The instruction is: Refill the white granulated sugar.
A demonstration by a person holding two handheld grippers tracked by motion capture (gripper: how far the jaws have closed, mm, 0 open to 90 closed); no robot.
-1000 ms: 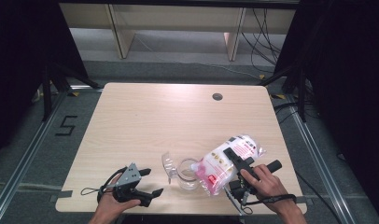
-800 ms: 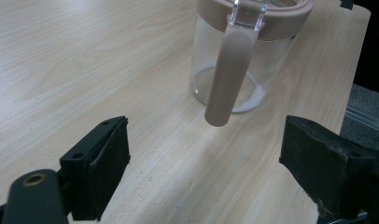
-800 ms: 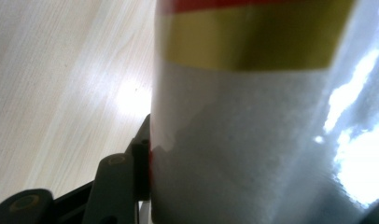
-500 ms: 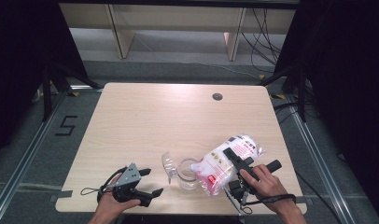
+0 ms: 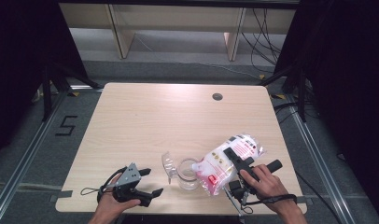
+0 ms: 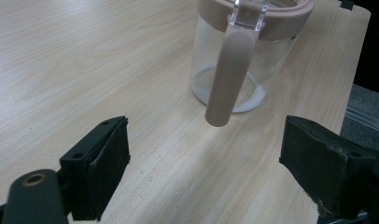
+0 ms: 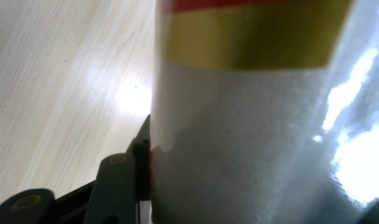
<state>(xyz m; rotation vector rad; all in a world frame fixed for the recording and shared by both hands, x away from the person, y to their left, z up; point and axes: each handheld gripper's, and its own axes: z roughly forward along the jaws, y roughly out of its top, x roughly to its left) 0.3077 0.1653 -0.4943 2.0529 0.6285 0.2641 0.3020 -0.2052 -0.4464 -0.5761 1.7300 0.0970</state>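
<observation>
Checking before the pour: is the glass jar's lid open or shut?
Open. The clear lid stands flipped up beside the glass jar, leaving its mouth uncovered.

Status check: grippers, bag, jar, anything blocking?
Right gripper clamped on white bag, tilted over glass jar. Left gripper open, empty, facing jar. Nothing between.

Floor marking: a black "5" on the grey floor (image 5: 66, 126) left of the desk.
Bag print: red and black label on the white plastic bag (image 5: 227, 161), too small to read.
</observation>
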